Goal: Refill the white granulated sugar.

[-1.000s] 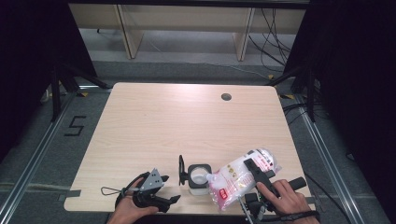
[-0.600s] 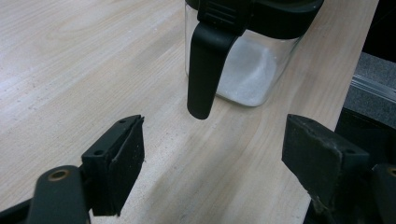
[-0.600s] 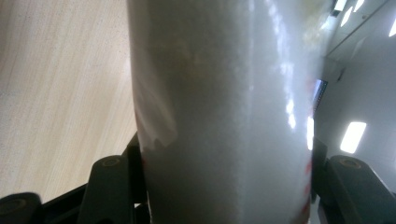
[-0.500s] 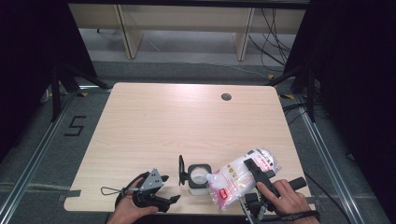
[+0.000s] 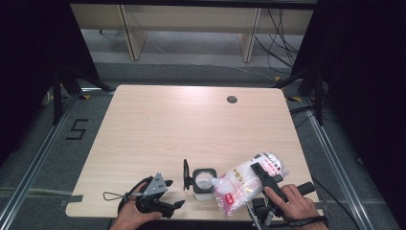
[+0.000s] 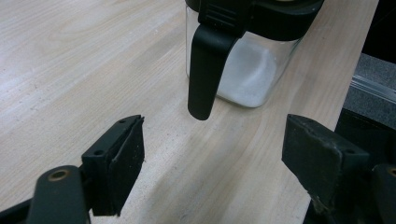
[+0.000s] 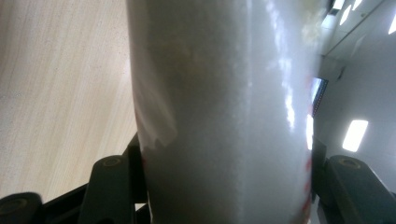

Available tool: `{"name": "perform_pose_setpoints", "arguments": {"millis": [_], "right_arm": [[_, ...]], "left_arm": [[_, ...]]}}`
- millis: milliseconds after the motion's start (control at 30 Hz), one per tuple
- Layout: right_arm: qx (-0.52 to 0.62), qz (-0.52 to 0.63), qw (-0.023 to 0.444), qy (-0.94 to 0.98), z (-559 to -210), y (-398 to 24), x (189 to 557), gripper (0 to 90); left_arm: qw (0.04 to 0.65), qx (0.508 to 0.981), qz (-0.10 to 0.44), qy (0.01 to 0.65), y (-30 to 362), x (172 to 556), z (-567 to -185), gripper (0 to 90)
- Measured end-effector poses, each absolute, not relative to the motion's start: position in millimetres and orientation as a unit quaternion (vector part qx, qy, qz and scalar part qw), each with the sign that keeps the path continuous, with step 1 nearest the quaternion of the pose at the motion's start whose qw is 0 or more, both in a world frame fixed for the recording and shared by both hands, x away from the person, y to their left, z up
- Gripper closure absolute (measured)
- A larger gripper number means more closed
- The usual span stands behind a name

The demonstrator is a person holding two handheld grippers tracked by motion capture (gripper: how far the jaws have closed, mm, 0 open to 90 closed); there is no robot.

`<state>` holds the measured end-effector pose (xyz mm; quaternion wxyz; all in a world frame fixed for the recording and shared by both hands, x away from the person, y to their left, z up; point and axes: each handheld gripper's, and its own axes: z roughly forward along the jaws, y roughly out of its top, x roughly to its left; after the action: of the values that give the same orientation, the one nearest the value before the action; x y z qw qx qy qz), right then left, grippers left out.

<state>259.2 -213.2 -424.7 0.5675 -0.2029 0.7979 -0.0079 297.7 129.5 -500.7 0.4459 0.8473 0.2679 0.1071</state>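
Note:
A clear square jar [image 5: 203,183] with a black rim stands near the table's front edge, its black lid [image 5: 186,175] flipped up on its left side. White powder lies in the jar [image 6: 247,70]. My right gripper [image 5: 262,178] is shut on a clear plastic bag of white powder [image 5: 246,182] with a red label, tilted so its lower corner hangs over the jar's mouth. The bag [image 7: 224,112] sits squeezed between both jaws in the right gripper view. My left gripper [image 5: 178,205] rests open on the table to the left of the jar, empty, with its jaws [image 6: 212,163] toward the hanging lid clasp [image 6: 205,74].
The wooden table [image 5: 191,129] has a round cable hole [image 5: 232,99] at its far right. Dark metal frames stand at both sides, and shelving lies beyond the far edge. A floor mark "5" [image 5: 76,129] lies to the left.

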Motion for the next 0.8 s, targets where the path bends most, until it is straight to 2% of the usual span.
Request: {"name": "perform_pose_setpoints", "arguments": {"millis": [100,800], "right_arm": [[-0.179,0.000,0.564,0.806,-426.0,-214.5,258.1,43.0],[-0.199,0.004,0.574,0.795,-422.3,-215.5,258.9,43.1]], "left_arm": [[0.442,0.849,0.108,0.268,130.2,298.1,-500.5,20.7],[0.441,0.851,0.111,0.264,130.7,298.5,-500.1,20.7]]}}
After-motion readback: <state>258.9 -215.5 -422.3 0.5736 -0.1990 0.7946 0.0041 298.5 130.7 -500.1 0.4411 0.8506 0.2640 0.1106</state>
